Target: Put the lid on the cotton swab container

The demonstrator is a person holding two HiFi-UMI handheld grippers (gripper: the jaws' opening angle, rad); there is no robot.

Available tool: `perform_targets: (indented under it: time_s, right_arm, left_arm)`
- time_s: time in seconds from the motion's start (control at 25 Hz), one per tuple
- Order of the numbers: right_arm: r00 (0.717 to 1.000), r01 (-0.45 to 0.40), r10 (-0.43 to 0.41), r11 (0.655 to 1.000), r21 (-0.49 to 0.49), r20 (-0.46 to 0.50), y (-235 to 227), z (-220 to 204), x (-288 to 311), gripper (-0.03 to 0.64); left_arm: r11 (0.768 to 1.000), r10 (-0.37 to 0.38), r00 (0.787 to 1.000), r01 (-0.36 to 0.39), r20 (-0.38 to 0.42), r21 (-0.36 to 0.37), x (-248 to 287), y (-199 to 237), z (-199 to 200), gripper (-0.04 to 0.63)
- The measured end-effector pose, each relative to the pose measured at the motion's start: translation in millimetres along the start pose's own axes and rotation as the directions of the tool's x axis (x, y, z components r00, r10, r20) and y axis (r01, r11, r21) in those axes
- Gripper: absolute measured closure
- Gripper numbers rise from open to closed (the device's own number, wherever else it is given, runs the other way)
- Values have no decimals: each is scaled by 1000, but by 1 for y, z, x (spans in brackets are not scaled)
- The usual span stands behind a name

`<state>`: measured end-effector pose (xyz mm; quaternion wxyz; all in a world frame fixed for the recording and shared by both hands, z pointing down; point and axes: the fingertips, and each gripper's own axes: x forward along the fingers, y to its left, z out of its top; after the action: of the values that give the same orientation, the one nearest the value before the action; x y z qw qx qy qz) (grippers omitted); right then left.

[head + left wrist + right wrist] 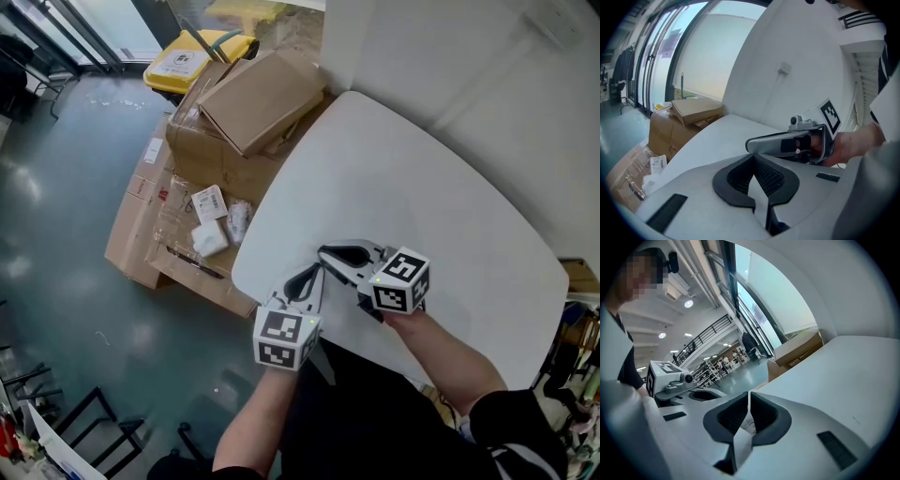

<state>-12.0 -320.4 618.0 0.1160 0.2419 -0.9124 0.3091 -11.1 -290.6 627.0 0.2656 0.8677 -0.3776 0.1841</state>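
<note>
No cotton swab container or lid shows in any view. The white table [403,178] is bare. My left gripper [305,279] hovers at the table's near-left edge, its jaws shut with nothing between them; the left gripper view shows the dark pads [740,176] meeting. Just to its right is my right gripper [343,253], also shut and empty, pointing left across the left one's tips. Each gripper appears in the other's view: the right gripper [787,140] and the left gripper [677,380]. A hand holds each gripper.
Cardboard boxes [253,98] are stacked on the floor left of the table, with a yellow bin [192,56] behind them. Small packets [211,220] lie on flattened cardboard near the table's left edge. A white wall stands behind the table.
</note>
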Motion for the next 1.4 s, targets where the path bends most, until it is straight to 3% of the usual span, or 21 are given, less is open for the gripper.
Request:
perform_targets:
  time_s: [0.28,1.04,1.24,1.4]
  right_arm:
    - [999,-44,42,998,-53,-28,3,10,14,599]
    - [996,9,-18,994,-106,-89,-6,9,24,601]
    - [998,30,-33,998,-47,-53,-13,6,24,601]
    - [993,40,-46,997,-59,-107,-6,3,25,600]
  left_arm:
    - [1000,-5,1000,5,24,8,1,1,2,583]
    - [998,-11,998,7,65,59,2,9,6,584]
    - [999,-41,998,40,48,22,5,10,2,583]
    - [998,-65,996,66,54,-17,-10,6,6,583]
